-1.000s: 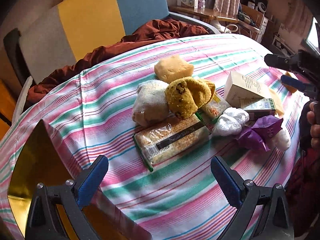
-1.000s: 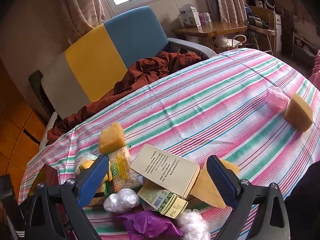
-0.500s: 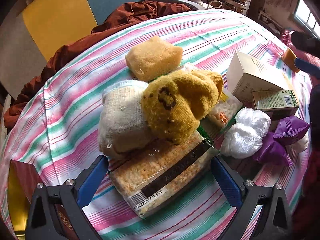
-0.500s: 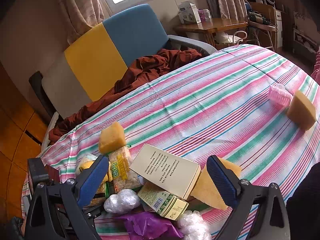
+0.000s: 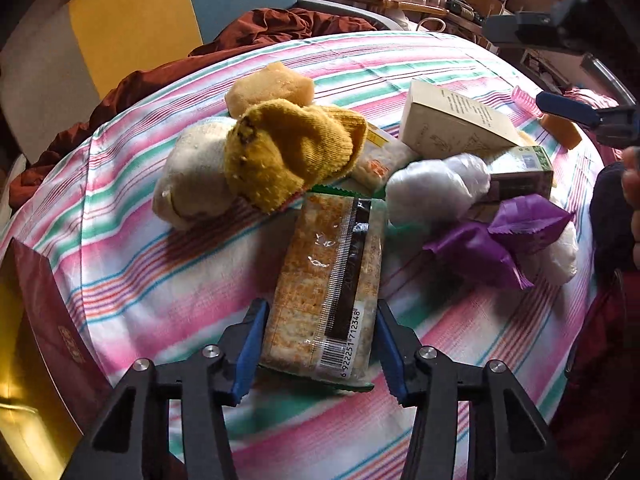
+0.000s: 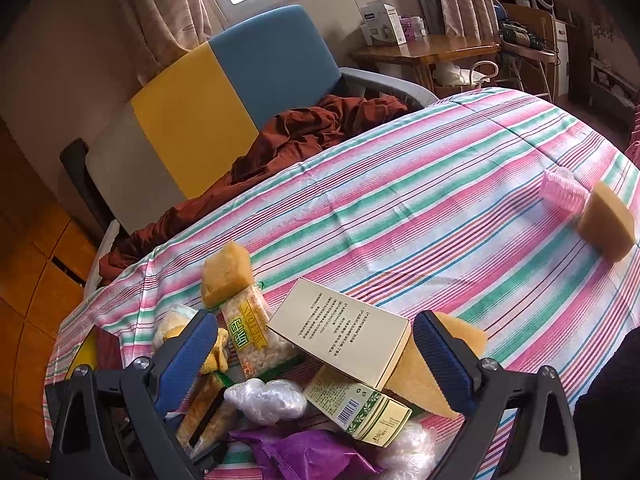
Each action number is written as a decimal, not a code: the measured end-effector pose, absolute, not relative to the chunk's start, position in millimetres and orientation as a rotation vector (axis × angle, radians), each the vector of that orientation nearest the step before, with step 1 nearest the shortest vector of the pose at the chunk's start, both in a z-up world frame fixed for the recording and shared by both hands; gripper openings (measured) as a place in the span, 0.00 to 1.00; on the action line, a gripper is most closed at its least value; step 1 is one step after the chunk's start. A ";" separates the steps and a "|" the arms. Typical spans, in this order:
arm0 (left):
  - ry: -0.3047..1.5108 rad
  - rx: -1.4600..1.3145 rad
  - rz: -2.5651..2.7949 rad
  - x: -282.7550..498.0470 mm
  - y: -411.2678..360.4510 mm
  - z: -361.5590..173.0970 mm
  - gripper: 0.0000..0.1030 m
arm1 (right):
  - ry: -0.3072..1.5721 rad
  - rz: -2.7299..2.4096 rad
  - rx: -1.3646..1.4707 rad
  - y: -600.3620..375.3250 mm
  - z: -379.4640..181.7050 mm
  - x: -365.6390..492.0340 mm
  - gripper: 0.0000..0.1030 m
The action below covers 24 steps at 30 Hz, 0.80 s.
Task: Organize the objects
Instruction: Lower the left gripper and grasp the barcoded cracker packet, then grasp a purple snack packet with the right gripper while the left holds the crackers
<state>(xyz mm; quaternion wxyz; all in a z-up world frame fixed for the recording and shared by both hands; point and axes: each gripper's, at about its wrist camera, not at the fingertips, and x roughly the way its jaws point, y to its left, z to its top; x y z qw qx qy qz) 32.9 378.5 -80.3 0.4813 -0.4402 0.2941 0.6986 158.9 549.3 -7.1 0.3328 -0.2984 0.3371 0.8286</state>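
Near the surface's front edge, the left tool (image 5: 318, 344) clamps a cracker pack (image 5: 328, 292) barcoded 6922251712348; the right tool (image 6: 316, 354) gapes above a "WEIDAN" packet (image 6: 252, 334).

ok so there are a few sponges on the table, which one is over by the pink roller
The wedge sponge at the far right edge touches the pink roller. The others sit in the pile, one beyond the socks, one under the cream box.
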 end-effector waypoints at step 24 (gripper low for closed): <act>0.655 -0.959 1.750 51.7 368.1 -87.5 0.48 | 0.926 2.220 -0.921 540.8 -15.2 147.6 0.97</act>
